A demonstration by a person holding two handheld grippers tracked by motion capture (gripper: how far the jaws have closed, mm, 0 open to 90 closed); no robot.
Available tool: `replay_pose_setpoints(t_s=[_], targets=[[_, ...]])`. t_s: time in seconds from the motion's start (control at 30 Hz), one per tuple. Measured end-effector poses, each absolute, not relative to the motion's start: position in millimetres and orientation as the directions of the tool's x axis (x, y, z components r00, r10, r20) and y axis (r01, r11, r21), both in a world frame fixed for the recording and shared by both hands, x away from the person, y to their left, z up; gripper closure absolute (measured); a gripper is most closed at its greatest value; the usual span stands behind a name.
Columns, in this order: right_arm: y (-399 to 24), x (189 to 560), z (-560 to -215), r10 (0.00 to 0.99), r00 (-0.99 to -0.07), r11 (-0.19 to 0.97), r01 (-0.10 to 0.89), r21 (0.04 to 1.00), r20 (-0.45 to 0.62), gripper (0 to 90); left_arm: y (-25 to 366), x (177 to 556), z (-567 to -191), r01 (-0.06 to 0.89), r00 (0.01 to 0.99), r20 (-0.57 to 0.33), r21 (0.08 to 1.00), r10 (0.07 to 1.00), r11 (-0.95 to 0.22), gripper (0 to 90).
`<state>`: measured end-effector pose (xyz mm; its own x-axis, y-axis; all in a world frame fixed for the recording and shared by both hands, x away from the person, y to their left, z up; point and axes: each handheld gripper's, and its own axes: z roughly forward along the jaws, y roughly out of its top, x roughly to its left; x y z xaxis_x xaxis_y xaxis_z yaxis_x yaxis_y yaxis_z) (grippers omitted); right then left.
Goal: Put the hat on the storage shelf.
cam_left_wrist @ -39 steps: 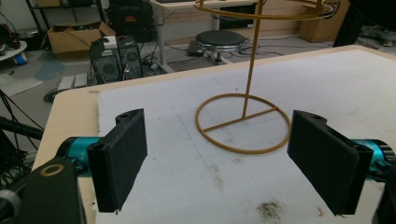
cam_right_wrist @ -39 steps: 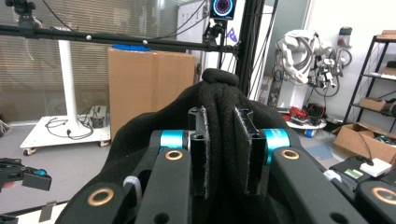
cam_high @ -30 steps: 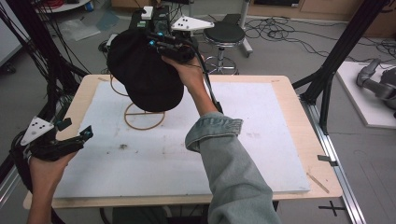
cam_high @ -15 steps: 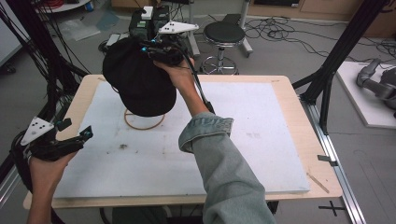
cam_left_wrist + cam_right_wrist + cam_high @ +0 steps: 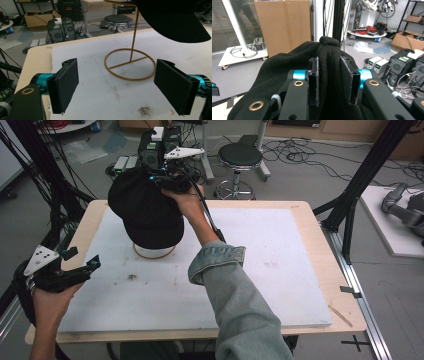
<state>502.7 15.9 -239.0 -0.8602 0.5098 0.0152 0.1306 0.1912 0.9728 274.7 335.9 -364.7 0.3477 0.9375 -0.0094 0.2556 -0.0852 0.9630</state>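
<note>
Two grippers are in play, and most of the job looks done. The right gripper [image 5: 159, 180] has a fold of the black knitted fabric cap [image 5: 145, 212] between its jaws near the crown; those jaws have just been easing apart, yet in the right gripper view the pads [image 5: 314, 80] press the bunched cloth [image 5: 329, 75] from both sides, so the pinch holds. Below this gripper the cap hangs over the thin gold wire stand with a ring base [image 5: 154, 251] — draped on its post, as far as I can judge. What remains, I judge, is to let go and draw the hand clear.

The left gripper [image 5: 82, 268] waits well apart from the cap, jaws spread wide with nothing between them; ahead of it lie the stand's ring [image 5: 130, 65] and the cap's brim [image 5: 180, 22].

Hidden: the top of the post sits under the cap, so whether it bears the cap's weight cannot be told — and the crown is cut off in the left gripper view.
</note>
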Motion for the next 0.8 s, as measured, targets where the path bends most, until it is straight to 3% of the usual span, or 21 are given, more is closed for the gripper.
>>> replay_pose_setpoints(t_s=[0.8], targets=[[19.3,507.0,-246.9,0.542,-0.840,0.223,0.179,0.958,0.031,53.9,335.9,274.7,-364.7,0.256,0.349,-0.011,0.963,0.937,-0.084,20.1]])
